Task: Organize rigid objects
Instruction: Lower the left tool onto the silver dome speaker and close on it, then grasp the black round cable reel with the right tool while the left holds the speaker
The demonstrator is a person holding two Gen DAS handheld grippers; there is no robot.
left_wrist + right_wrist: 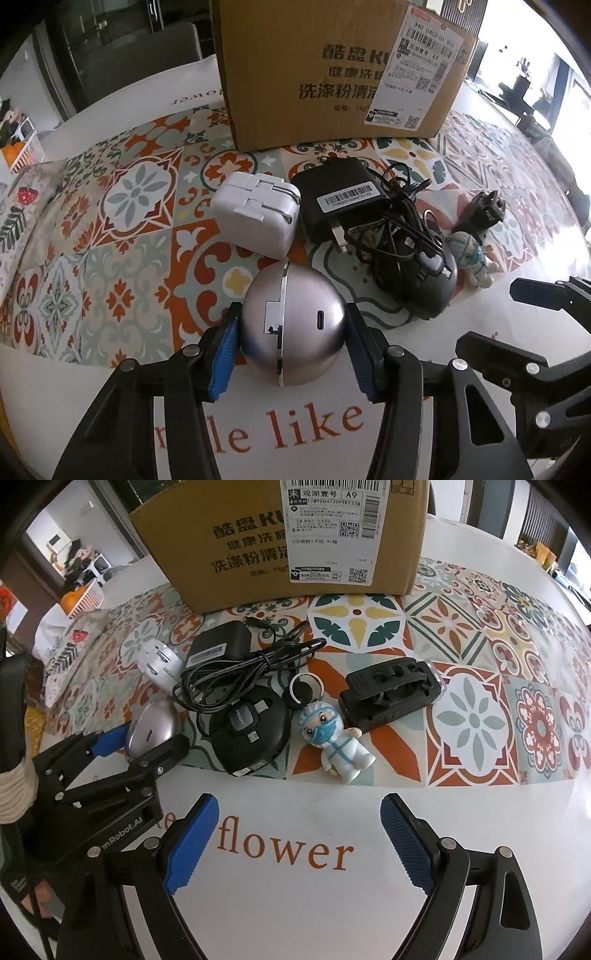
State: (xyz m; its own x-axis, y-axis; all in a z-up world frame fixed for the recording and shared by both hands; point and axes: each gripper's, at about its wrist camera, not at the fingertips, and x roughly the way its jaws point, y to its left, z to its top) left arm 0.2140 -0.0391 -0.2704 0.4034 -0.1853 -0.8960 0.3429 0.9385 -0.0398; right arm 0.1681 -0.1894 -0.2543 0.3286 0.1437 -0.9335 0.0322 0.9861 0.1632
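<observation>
The left gripper (291, 332) is clamped on the silver ball (293, 325), its blue ribbed pads (223, 354) pressing both flanks; the ball sits low over the white front strip of the cloth (110, 206), its chrome seam running near upright and its slot port facing the camera; the shell is smooth brushed metal, round with no long axis. The right gripper (299, 838) hangs with fingers wide apart over the "flower" lettering, holding nothing. Behind lie a glossy white charger (255, 214), a matte black adapter (340, 199) with tangled cord, a round black reel (249, 734), a plastic figurine (334, 738), a black clip (391, 690); the cardboard box (332, 74) stands at the rear.
</observation>
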